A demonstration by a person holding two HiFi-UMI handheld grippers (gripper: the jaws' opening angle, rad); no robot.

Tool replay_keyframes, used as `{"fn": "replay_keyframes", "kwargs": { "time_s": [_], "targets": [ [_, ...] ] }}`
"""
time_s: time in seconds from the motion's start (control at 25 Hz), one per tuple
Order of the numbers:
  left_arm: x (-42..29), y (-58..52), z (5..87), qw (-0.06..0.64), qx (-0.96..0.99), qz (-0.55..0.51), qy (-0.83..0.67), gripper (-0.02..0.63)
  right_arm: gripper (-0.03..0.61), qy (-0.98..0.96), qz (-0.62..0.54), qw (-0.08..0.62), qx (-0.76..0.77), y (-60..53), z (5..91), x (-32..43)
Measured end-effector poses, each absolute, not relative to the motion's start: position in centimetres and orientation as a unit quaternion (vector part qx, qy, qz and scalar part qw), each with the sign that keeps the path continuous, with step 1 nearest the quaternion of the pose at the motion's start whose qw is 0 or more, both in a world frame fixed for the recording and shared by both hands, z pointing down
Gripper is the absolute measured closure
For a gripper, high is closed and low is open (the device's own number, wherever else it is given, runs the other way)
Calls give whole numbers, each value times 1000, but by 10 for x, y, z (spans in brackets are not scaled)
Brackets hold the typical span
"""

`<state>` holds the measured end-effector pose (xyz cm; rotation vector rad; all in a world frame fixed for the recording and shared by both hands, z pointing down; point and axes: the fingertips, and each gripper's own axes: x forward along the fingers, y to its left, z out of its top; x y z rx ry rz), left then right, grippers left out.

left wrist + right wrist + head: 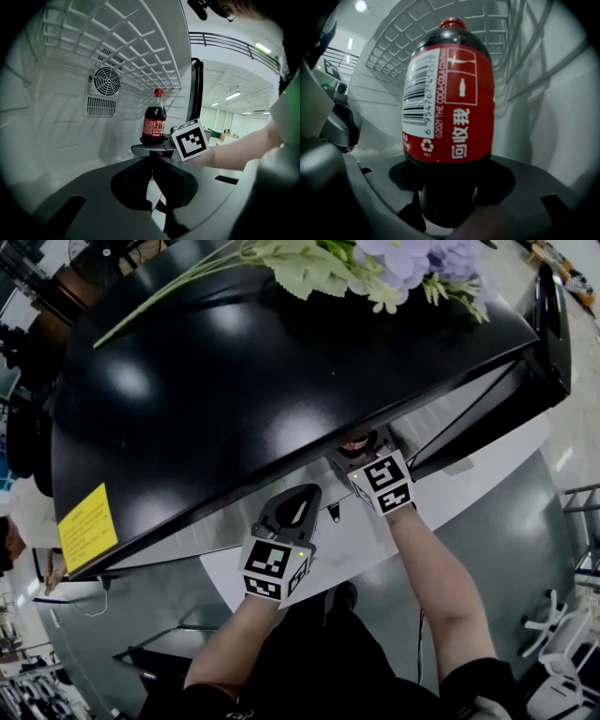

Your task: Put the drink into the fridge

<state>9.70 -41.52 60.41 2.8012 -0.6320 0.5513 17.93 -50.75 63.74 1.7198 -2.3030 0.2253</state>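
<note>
The drink is a cola bottle (pixel 450 103) with a red cap and a red label. It stands upright inside the white fridge (pixel 70 131), under the wire shelf (pixel 131 47). In the left gripper view the bottle (pixel 153 123) shows deep in the compartment, its base hidden behind my right gripper (pixel 150 149). My right gripper (pixel 449 187) is open, its jaws either side of the bottle's lower body with thin gaps showing. My left gripper (pixel 152 176) is shut and holds nothing, just outside the fridge's front (pixel 289 512). In the head view the right gripper (pixel 356 444) reaches under the black fridge top.
The black fridge top (pixel 234 381) carries artificial flowers (pixel 394 263) and a yellow sticker (pixel 87 526). The fridge door (pixel 553 324) stands open at the right. A fan vent (pixel 107 82) sits on the back wall. Chair bases stand at the right (pixel 562 662).
</note>
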Motion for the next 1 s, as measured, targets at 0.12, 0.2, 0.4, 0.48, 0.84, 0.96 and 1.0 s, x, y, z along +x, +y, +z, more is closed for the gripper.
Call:
{"fn": "replay_keyframes", "kwargs": {
  "time_s": [0.12,0.2,0.4,0.48,0.84,0.96,1.0],
  "targets": [
    [97,-415,599,111,953,183,-214,597,265,-790,81,133,592,-504,636,181],
    [97,-415,597,111,953,182,-214,597,264,-789,86,133,594,-501,635,182],
    [96,-412,588,105,954,181,-214,597,262,-775,94,140,609,-484,634,189],
    [92,-408,582,104,954,180,-215,597,262,-769,101,136,616,-471,630,191],
    [87,-383,548,93,957,167,-218,597,280,-754,134,133,629,-408,611,188],
    [84,-370,533,89,958,160,-219,597,303,-753,138,129,631,-385,599,184],
    [83,-365,528,87,959,159,-219,597,314,-752,136,129,631,-378,593,183]
  ]
}}
